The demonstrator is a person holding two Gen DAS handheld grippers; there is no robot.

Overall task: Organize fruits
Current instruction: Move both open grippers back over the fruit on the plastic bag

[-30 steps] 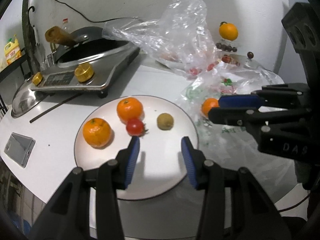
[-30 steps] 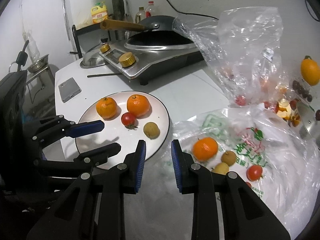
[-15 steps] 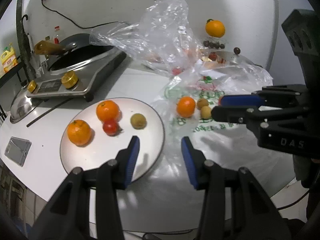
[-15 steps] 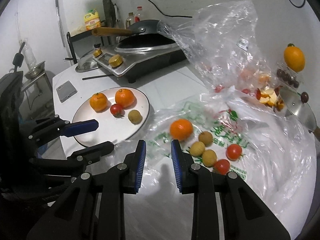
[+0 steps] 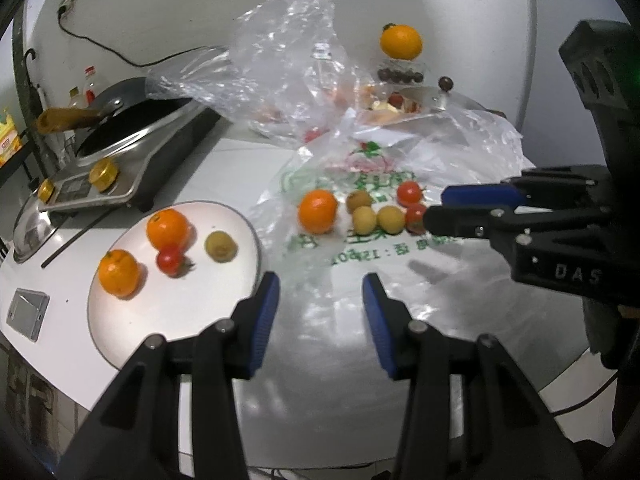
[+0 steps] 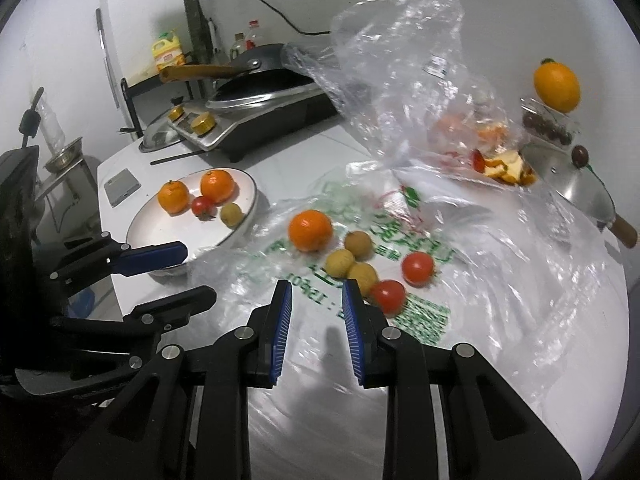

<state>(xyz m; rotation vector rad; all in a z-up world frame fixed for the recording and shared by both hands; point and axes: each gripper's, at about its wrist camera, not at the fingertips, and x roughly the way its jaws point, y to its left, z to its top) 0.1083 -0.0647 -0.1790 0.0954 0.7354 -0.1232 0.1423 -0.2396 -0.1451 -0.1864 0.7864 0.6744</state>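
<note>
A white plate (image 5: pixel 168 320) (image 6: pixel 160 236) holds two oranges, a tomato (image 5: pixel 170 261) and a small brown fruit. To its right a flat plastic bag (image 5: pixel 360 264) (image 6: pixel 480 280) carries an orange (image 5: pixel 318 211) (image 6: pixel 310 230), three small yellow-brown fruits (image 6: pixel 339 263) and two tomatoes (image 6: pixel 417 267). My left gripper (image 5: pixel 320 284) is open and empty, hovering over the bag's near edge beside the plate. My right gripper (image 6: pixel 316 292) is open and empty, just before the yellow fruits; it also shows in the left wrist view (image 5: pixel 440 206).
An induction cooker with a pan (image 5: pixel 132 148) stands behind the plate. A crumpled clear bag (image 5: pixel 288 64), a pot lid (image 6: pixel 576 184), fruit scraps and an orange (image 6: pixel 557 86) on a box sit at the back. A phone (image 5: pixel 28 314) lies at the table's left edge.
Both grippers have swung right, from over the plate toward the fruits on the flat bag. The fruits and plate have not moved. Both grippers stay open.
</note>
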